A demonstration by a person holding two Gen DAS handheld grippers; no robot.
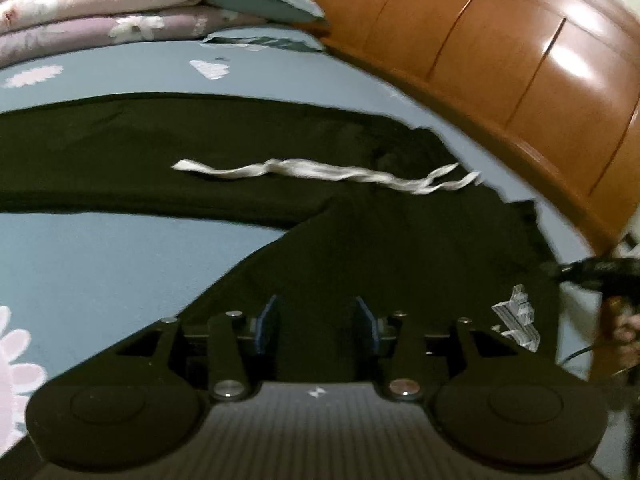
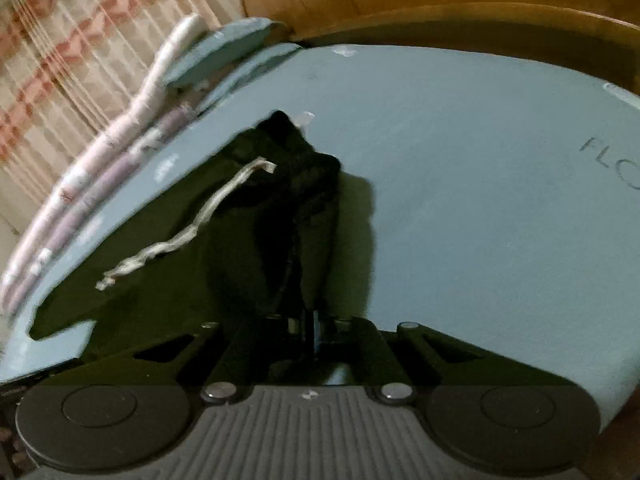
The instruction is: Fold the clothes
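Landmark: wooden headboard [image 1: 500, 60] at the head of the bed [image 1: 120, 272], which wears a blue floral sheet.

Garment: dark trousers [image 1: 200, 152] with a pale drawstring [image 1: 320, 172], lying on the sheet. One leg runs long and flat away from the headboard; the waist end lies nearest the headboard. A second dark panel angles from the waist toward the left gripper.

Left gripper [image 1: 316, 324]: low over the near panel, jaws spread, blue pads apart with dark cloth showing between them. Whether the pads touch the cloth cannot be told.

Long axis: the drawstring and the flat leg run crosswise to the left jaws, from the headboard side outward.

Right gripper [image 2: 314, 328]: on the headboard side of the left one, jaws pressed together on a ridge of the dark trousers, which rises in a taut tent from the sheet to the pinch.

Nearer hand: the right already holds the waist end; the left is the free one, directly over loose cloth.

Stage, as judged: a leg-over-leg fold looks in progress; blur prevents more.

Beyond: folded quilts [image 1: 100, 12] stacked at the far edge, away from the headboard.
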